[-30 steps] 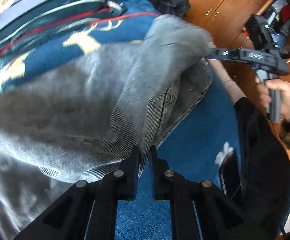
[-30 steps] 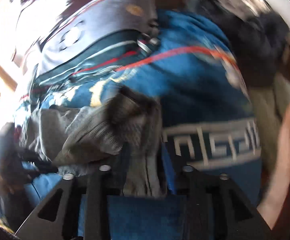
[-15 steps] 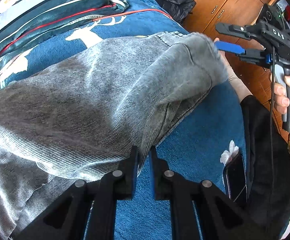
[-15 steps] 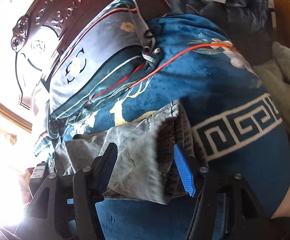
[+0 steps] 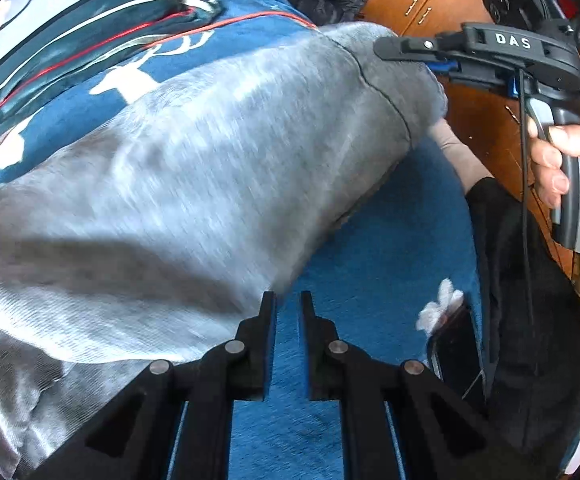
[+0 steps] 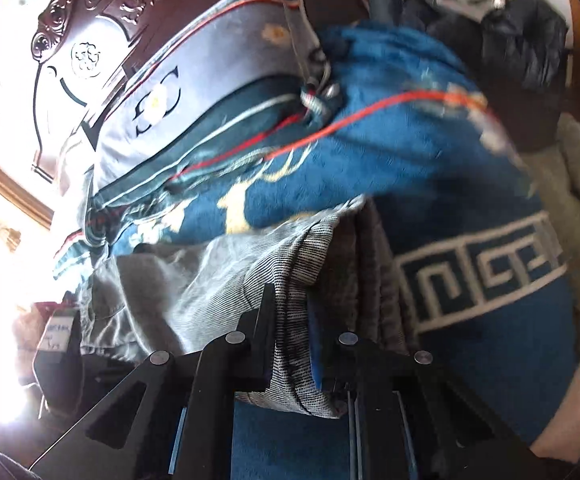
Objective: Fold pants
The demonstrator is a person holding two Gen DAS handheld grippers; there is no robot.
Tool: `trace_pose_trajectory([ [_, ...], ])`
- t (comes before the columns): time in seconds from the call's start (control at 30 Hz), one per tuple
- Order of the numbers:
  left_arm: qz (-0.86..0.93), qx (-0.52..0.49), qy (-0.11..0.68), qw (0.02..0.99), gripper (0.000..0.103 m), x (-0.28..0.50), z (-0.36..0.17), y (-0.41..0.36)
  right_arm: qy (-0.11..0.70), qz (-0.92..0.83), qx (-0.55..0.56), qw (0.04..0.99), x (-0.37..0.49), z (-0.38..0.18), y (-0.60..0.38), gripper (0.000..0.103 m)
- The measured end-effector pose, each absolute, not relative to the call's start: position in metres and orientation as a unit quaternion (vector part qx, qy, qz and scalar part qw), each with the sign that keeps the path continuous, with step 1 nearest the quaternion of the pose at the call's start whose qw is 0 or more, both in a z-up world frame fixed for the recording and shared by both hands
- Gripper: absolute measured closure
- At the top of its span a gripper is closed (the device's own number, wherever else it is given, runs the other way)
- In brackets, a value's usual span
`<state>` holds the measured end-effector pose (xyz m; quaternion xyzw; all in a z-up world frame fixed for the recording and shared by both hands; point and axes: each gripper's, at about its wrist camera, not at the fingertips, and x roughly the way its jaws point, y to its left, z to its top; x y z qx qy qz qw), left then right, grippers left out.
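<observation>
Grey corduroy pants (image 5: 194, 168) are spread on a blue blanket (image 5: 374, 248), ahead of both grippers. The hem is clamped between the narrowed right gripper (image 6: 290, 320) fingers. The left gripper (image 5: 287, 308) is nearly closed at the fabric edge; a grip cannot be confirmed.

Bed w/ blue plush blanket (image 5: 374, 248), white deer + key-pattern border (image 6: 482, 276). Grey corduroy pants (image 5: 194, 168) lay across blanket, most of middle covered. Pillow (image 6: 210, 76), pale w/ dark green band, at head end by carved headboard (image 6: 70, 20). Dark phone (image 5: 454, 356) on blanket nr edge, touching black garment (image 5: 530, 340). Dark clothes heap (image 6: 502, 40) at far corner.
</observation>
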<state>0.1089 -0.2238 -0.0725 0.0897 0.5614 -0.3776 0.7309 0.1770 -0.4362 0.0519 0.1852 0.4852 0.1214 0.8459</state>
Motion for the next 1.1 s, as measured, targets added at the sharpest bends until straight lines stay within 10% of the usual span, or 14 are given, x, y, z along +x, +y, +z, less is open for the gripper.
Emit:
trace_pose_trajectory([
  [0.27,-0.391,0.089,0.572,0.716,0.090,0.094,-0.078,-0.235,0.564,0.072,0.070,0.820,0.173,0.000,-0.430,0.086],
  [0.5,-0.353,0.040,0.556,0.752,0.084,0.093,-0.054,-0.160,0.508,0.062,0.148,0.846,0.150,0.017,-0.449,0.054],
  [0.83,-0.287,0.032,0.560,0.776,0.084,0.114,-0.058,-0.102,0.510,0.057,0.169,0.842,0.232,0.007,-0.455,0.055],
  [0.93,-0.302,0.048,0.555,0.774,0.084,0.115,-0.063,-0.118,0.542,0.041,0.128,0.829,0.249,-0.007,-0.443,0.088],
  [1.1,-0.297,0.099,0.549,0.775,0.084,0.126,-0.070,-0.120,0.485,0.019,0.025,0.874,0.248,0.022,-0.423,0.090],
])
